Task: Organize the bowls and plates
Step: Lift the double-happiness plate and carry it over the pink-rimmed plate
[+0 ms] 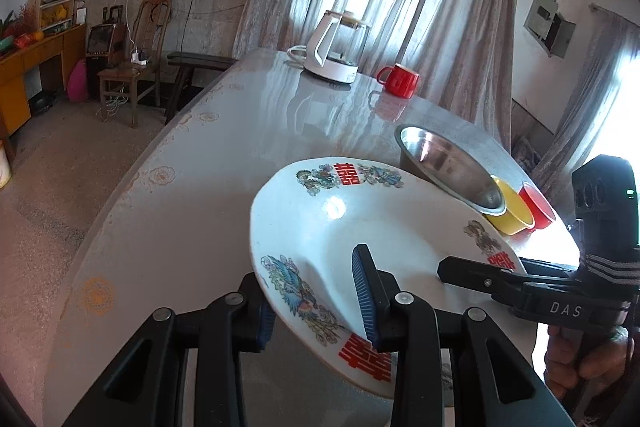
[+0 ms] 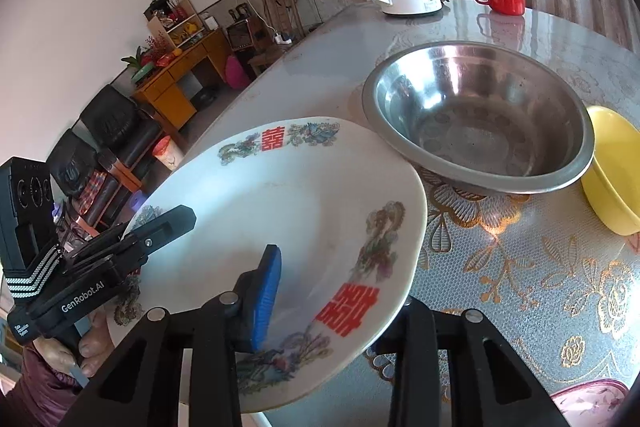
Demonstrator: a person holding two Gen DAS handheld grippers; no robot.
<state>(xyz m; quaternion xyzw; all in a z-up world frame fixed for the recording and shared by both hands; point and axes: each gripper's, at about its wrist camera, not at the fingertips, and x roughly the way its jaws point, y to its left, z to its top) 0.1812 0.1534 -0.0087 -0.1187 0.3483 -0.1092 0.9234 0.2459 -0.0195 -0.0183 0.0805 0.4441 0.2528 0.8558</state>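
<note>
A white plate (image 1: 360, 227) with red double-happiness marks and bird patterns is held tilted above the table; it also shows in the right wrist view (image 2: 288, 195). My left gripper (image 1: 316, 311) is shut on its near rim, one blue pad on top and one under. My right gripper (image 2: 332, 303) is shut on the opposite rim; its body shows in the left wrist view (image 1: 520, 283). A steel bowl (image 2: 480, 115) sits behind the plate, with a yellow bowl (image 2: 616, 167) beside it and a red bowl (image 1: 538, 205) further on.
A white-and-glass kettle (image 1: 336, 51) and a red mug (image 1: 400, 81) stand at the far side of the table (image 1: 200, 167). A pink patterned lid or container (image 2: 588, 403) lies at the near right. Chairs and a wooden cabinet stand beyond the table's left edge.
</note>
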